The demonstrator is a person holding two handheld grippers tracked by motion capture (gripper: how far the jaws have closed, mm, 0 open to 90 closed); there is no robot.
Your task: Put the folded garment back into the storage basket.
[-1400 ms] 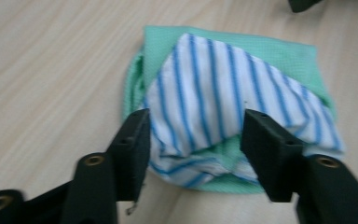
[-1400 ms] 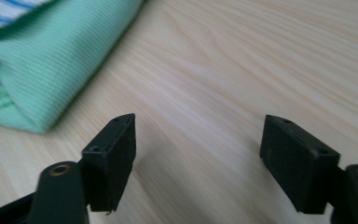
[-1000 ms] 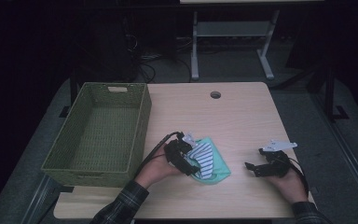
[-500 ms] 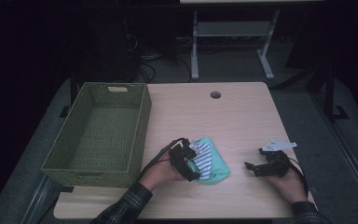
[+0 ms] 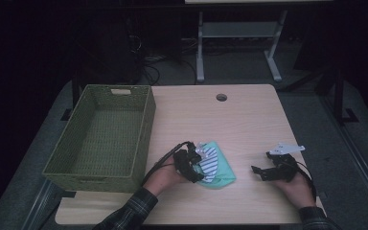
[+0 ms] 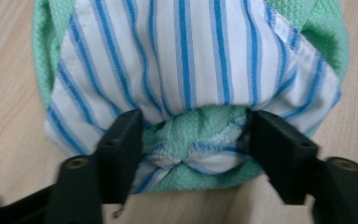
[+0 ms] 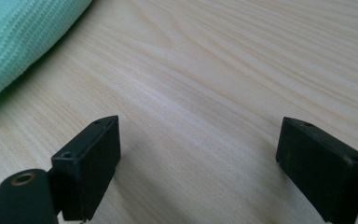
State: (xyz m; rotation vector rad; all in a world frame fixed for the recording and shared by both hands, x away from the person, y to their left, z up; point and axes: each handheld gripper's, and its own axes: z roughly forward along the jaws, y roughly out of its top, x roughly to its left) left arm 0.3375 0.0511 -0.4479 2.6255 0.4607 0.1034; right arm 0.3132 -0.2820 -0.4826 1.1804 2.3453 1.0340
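A mint-green waffle cloth [image 5: 223, 168] wrapped with a white cloth with blue stripes [image 6: 191, 60] lies bundled on the wooden table [image 5: 220, 120], near its front edge. My left gripper [image 5: 197, 167] comes at the bundle from its left side. Its jaws have just been closing, and in the left gripper view [image 6: 196, 128] they pinch a gathered fold of both cloths between them. My right gripper [image 5: 261, 171] rests on the table to the right of the bundle, open, with bare wood between its jaws [image 7: 200, 135]. A green cloth corner [image 7: 18, 37] lies ahead and to its left.
A green woven basket [image 5: 146, 129] stands empty on the table's left side, close to my left forearm. A round cable hole [image 5: 221, 97] is near the far edge. Behind the table, a metal frame [image 5: 239, 33] stands on the dark floor.
My left gripper's jaws have closed in on the cloth bundle, bunching the fabric between them. The right hand and its gripper have stayed where they were.
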